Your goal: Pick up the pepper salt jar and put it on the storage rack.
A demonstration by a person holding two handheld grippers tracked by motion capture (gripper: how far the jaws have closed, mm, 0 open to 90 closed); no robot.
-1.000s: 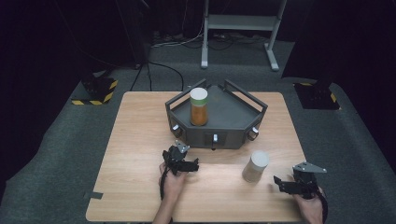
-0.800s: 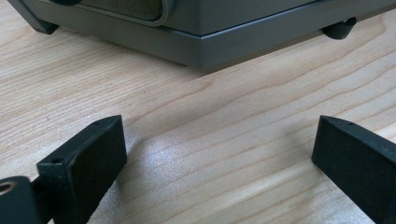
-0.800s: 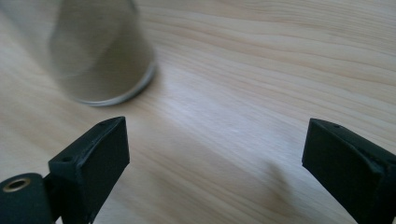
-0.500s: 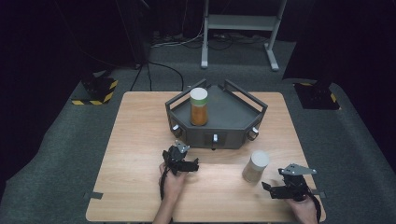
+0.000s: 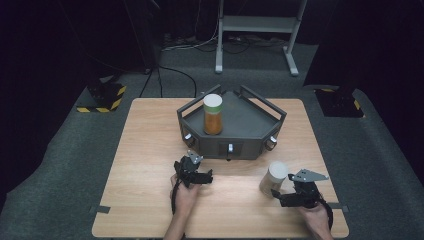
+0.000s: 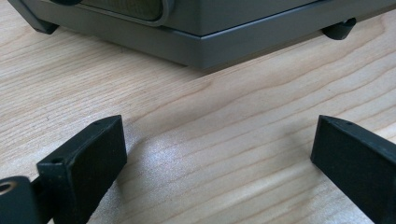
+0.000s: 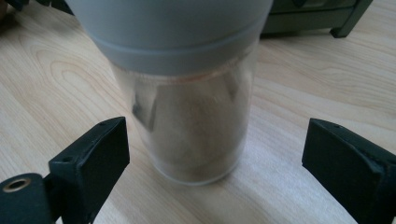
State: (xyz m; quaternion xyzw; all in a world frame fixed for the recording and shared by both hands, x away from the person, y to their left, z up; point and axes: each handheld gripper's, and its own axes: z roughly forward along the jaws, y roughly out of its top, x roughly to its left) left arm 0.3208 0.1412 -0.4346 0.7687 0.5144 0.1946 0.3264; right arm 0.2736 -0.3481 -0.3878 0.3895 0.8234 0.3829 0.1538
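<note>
Wooden and pale, the table (image 5: 150, 165) carries everything, with bare grain across most of its near half. At its far middle sits a dark grey tray (image 5: 250, 131) with raised rails and small knobs along its front wall; the left gripper view shows that same front wall (image 6: 224, 32) close up, resting on short feet. Inside the tray, toward its left side, an orange jar (image 5: 212, 115) with a white lid stands upright.

Nearer the person, on the right, a clear jar (image 5: 273, 179) with a grey-white lid stands upright on the bare wood, apart from the tray. The right gripper view looks straight at this jar (image 7: 191, 121): brownish contents behind cloudy walls, though what they are is hard to tell through the blur.

The right gripper (image 5: 280, 197) lies low just beside that jar, jaws spread wide on either side of it, neither one touching the walls. The left gripper (image 5: 202, 176) rests on the table just in front of the tray, its jaws equally wide apart with only wood between them. A hand (image 5: 184, 197) holds it from below.
</note>
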